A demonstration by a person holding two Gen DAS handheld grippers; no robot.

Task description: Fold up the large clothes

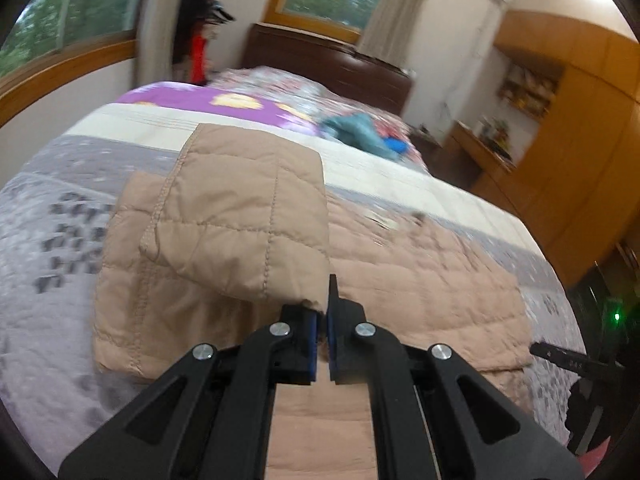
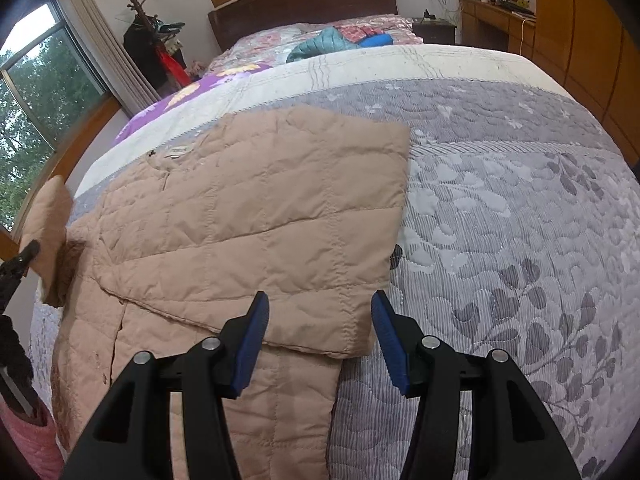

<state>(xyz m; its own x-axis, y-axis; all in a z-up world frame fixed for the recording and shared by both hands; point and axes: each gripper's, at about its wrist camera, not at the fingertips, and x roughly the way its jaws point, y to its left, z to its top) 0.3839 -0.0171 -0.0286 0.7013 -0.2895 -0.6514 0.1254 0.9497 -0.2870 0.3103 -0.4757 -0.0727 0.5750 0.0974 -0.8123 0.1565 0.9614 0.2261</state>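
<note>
1. Quilted tan jacket [image 2: 248,216] lies spread on the bed's grey leaf-patterned quilt [image 2: 520,220], its right sleeve folded across the body; we see this fold plainly only in the right wrist view.
2. From the left wrist view we see the left gripper [image 1: 322,316] clenched on the cuff end of the other sleeve [image 1: 244,216], which is raised off the bed and hangs over the jacket's body [image 1: 432,280]. The blue pads [image 1: 312,336] are nearly together with a bit of tan fabric pinched between them.
3. That same view is blurred, so the far bedding, a purple flowered sheet [image 1: 180,98] and a teal garment [image 1: 356,128], show only as soft shapes.
4. In the right wrist view we catch the lifted sleeve only as a tan flap at the far left edge, beside a dark tip of the left gripper [image 2: 28,254].
5. Our right gripper [image 2: 320,316] hovers over the folded sleeve's cuff near the jacket's lower right corner, its jaws released and spread apart with nothing between the blue pads [image 2: 254,344].
6. Only this view shows sharply the dark headboard [image 2: 304,4], the coat stand [image 2: 140,20] by the window, and the wooden desk [image 2: 496,20] at far right.
</note>
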